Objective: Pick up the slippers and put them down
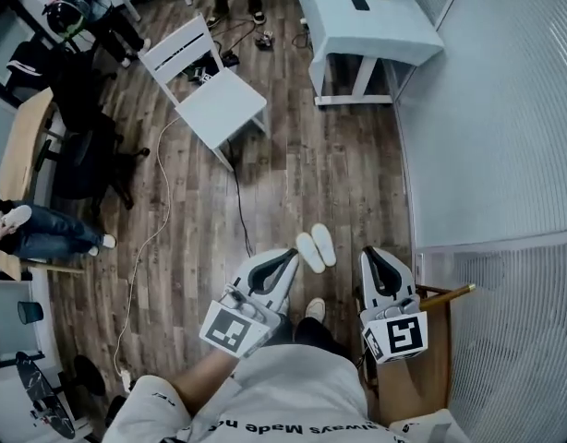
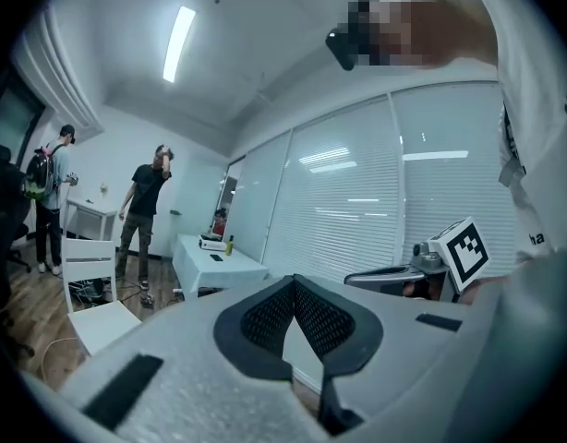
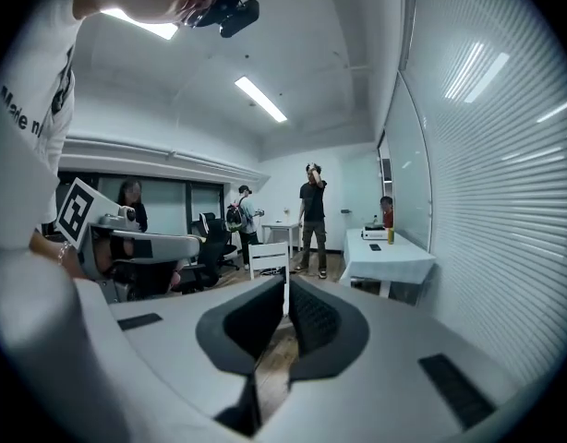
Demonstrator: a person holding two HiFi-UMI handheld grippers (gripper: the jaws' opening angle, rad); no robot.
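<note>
**A:** How are the jaws of the left gripper (image 2: 294, 281) found?

**B:** They are seen drawn together in the left gripper view. The dark ribbed pads meet at their tips and nothing is caught between them. The same is seen of the right gripper (image 3: 287, 282) in its own view: the jaws are closed and nothing is held.

**A:** And where are the slippers (image 1: 322, 245) to be found?

**B:** They are laid on the wooden floor (image 1: 293, 173), a white pair side by side and touching, both angled the same way. They are placed toward the floor's edge along the blind-covered glass wall (image 1: 496, 137), near it but not against it. In the head view they appear between the two grippers and just beyond their tips. Neither gripper is in contact with them.

**A:** What else is seen near them?

**B:** A light shoe (image 1: 315, 308) of the person is seen on the floor just short of the pair. A dark cable (image 1: 237, 201) is run across the boards from the white chair (image 1: 214, 100) toward the slippers. The chair is set out in the middle of the floor, well apart from the pair. A white table (image 1: 357, 26) is stood at the far end of the floor, beside the glass wall.

**A:** How are the grippers held?

**B:** Both are held close in front of the body and well above the floor. Their marker cubes, the left (image 1: 234, 327) and the right (image 1: 397, 335), are turned up toward the head camera.
</note>
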